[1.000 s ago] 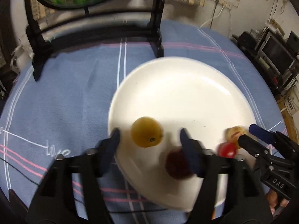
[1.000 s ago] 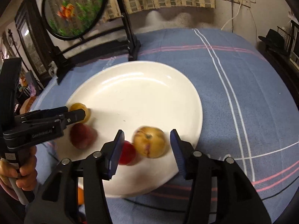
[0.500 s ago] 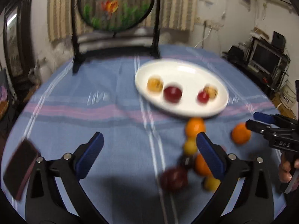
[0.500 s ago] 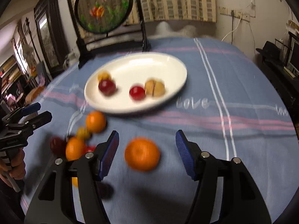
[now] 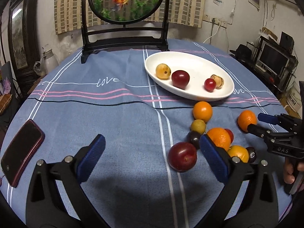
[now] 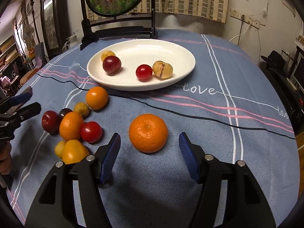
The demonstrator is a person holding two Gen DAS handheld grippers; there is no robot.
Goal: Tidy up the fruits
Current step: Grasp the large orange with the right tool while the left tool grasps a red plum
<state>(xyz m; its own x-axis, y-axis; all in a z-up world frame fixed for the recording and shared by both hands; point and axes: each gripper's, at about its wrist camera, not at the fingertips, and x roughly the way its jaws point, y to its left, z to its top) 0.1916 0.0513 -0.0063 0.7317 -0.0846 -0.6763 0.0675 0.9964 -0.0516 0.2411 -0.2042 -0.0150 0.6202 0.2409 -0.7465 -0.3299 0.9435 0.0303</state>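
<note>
A white oval plate point(image 5: 201, 64) point(image 6: 152, 47) holds several small fruits: a yellow one point(image 5: 163, 71), a dark red plum point(image 5: 180, 79), a small red one point(image 5: 210, 84) and a tan one point(image 5: 218, 81). In front of it several loose fruits lie in a cluster on the blue cloth, among them a large red plum point(image 5: 182, 156) and an orange point(image 5: 202, 111). A lone mandarin point(image 6: 148, 133) lies apart. My left gripper point(image 5: 152, 159) is open and empty, just left of the red plum. My right gripper point(image 6: 150, 155) is open and empty, with the mandarin just beyond its fingertips.
A dark phone point(image 5: 20, 150) lies at the table's left edge. A black stand with a round goldfish picture point(image 5: 125, 1) rises at the back of the table. A thin black cable point(image 5: 91, 102) crosses the cloth in front of the plate.
Both grippers have pulled back from over the plate to the near side of the table, leaving their fruits on the plate. The jaws have opened wider.
</note>
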